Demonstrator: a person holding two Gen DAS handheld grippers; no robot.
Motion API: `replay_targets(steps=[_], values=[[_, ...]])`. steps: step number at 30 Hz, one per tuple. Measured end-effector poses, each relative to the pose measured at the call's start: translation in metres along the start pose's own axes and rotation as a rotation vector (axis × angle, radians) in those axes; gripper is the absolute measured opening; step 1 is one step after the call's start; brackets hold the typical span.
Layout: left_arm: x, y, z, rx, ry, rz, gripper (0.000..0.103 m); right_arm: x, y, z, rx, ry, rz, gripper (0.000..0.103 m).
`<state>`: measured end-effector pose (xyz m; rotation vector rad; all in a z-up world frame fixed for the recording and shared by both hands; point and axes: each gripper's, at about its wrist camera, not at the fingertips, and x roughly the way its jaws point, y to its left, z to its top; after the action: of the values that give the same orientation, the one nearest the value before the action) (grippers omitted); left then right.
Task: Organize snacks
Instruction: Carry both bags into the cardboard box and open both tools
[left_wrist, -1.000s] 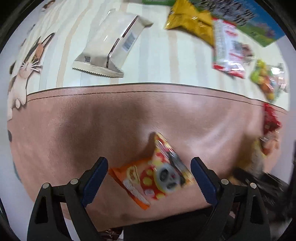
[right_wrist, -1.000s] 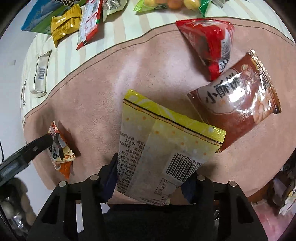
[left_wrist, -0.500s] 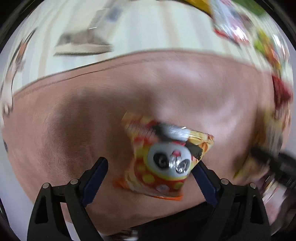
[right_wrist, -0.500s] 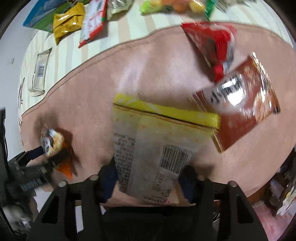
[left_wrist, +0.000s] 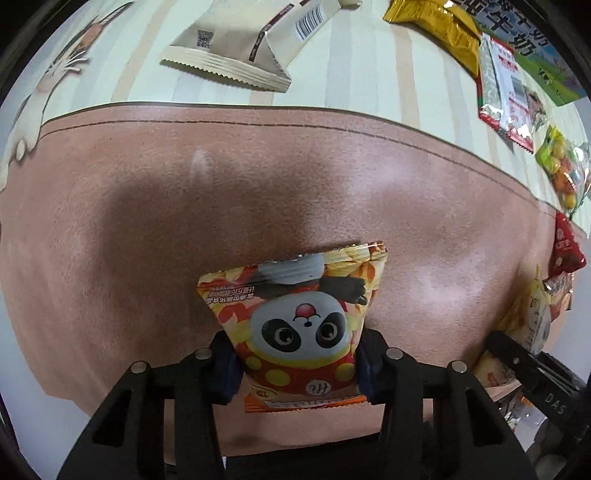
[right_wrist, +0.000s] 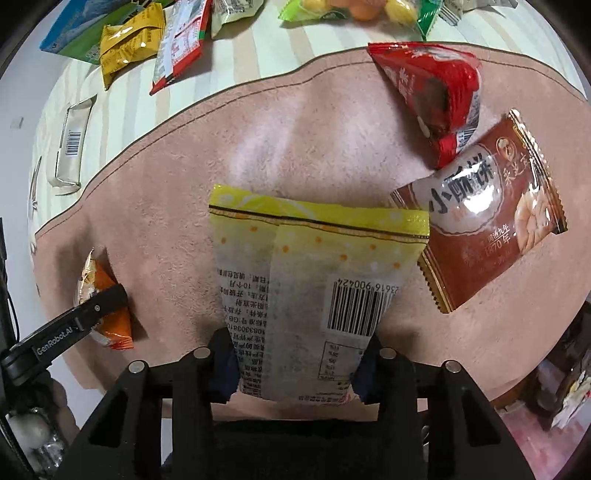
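Note:
My left gripper (left_wrist: 295, 363) is shut on an orange panda snack packet (left_wrist: 299, 317), held just above the pink mat (left_wrist: 184, 206). It also shows in the right wrist view (right_wrist: 103, 299), pinched by the left gripper's finger. My right gripper (right_wrist: 297, 369) is shut on a yellow and white packet (right_wrist: 310, 280) with a barcode facing up, over the mat (right_wrist: 258, 140). That yellow packet shows at the right edge of the left wrist view (left_wrist: 532, 317).
On the mat to the right lie a red packet (right_wrist: 432, 92) and a brown packet (right_wrist: 484, 218). Beyond the mat, on the striped cloth (left_wrist: 369, 66), lie a beige packet (left_wrist: 255, 48), a yellow packet (right_wrist: 129, 40), a red-and-white packet (right_wrist: 181, 40), a green candy bag (right_wrist: 354, 7) and a blue-green box (right_wrist: 81, 29).
My left gripper has closed on the panda packet, which lay loose between open jaws before, and turned it upright. My right gripper has kept hold of the yellow packet.

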<state>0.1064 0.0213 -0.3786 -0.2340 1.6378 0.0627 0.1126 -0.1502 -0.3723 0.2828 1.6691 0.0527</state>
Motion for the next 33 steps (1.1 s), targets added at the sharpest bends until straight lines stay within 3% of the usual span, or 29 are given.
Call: replay_targets(steps=[11,17,21,25,30,33], values=[[-0.08,-0.012,-0.017,0.018,-0.08,-0.077,0.044,-0.064,0.016,0.01,-0.052,-0.058,0.107,0.042],[-0.134,-0.036,0.001,0.057,-0.155,-0.145,0.044,-0.126,0.017,0.033,-0.099,-0.138,0.187,0.042],[-0.197,-0.059,0.063,0.085,-0.199,-0.177,0.044,-0.169,0.019,0.068,-0.137,-0.212,0.217,0.042],[-0.232,-0.079,0.114,0.116,-0.26,-0.186,0.044,-0.218,0.022,0.117,-0.171,-0.291,0.228,0.042],[-0.275,-0.096,0.183,0.149,-0.329,-0.144,0.044,-0.261,0.043,0.184,-0.21,-0.383,0.201,0.042],[-0.28,-0.103,0.229,0.157,-0.327,-0.104,0.044,-0.269,0.06,0.234,-0.231,-0.397,0.181,0.042]])
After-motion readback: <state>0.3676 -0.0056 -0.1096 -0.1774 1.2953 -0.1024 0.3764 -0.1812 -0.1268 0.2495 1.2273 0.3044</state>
